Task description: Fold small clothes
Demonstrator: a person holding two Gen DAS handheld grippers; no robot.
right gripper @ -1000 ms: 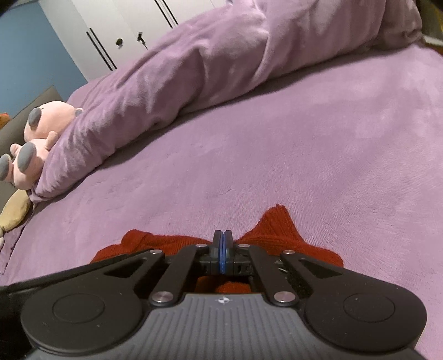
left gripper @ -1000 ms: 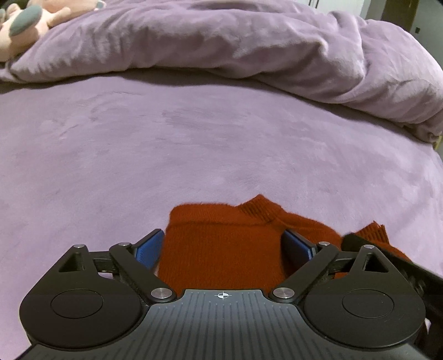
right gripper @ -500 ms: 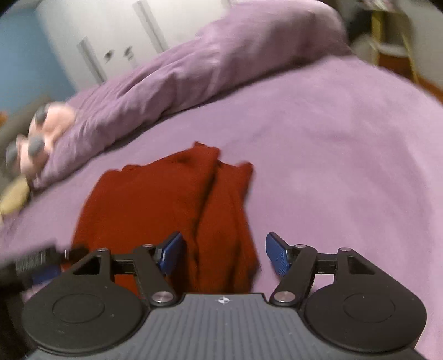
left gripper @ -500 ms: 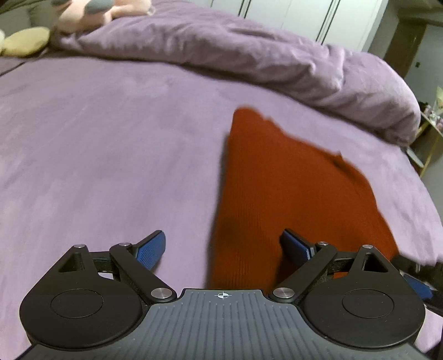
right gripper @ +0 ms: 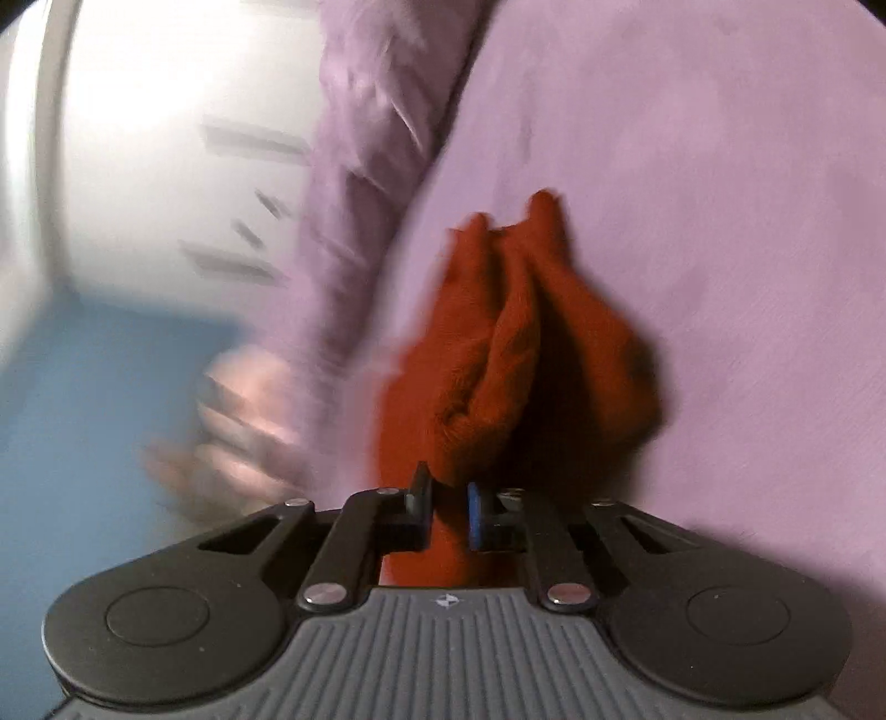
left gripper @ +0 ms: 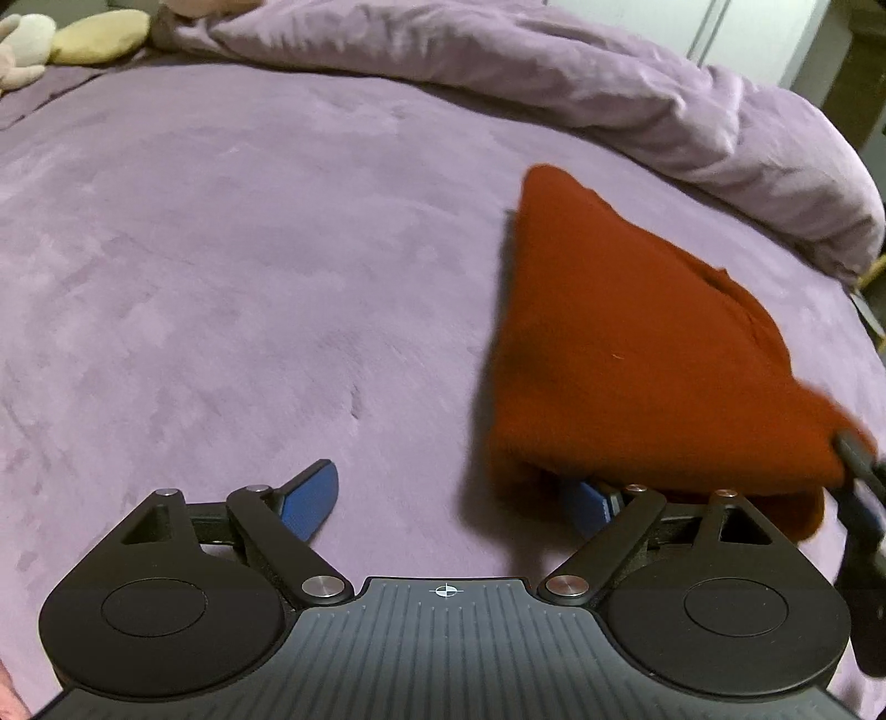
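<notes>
A bedroom: purple bed (left gripper: 232, 232), rumpled duvet (left gripper: 554, 72), soft toys (left gripper: 25, 50).

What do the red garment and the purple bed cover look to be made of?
The red garment: likely a soft knit, wool or acrylic; matte, faintly ribbed, folding thickly. The right gripper is closing on a bunched edge of it. The purple bed cover: probably plush fleece or velvet; short nap showing brushed light and dark patches. The exact fibres cannot be told.
</notes>
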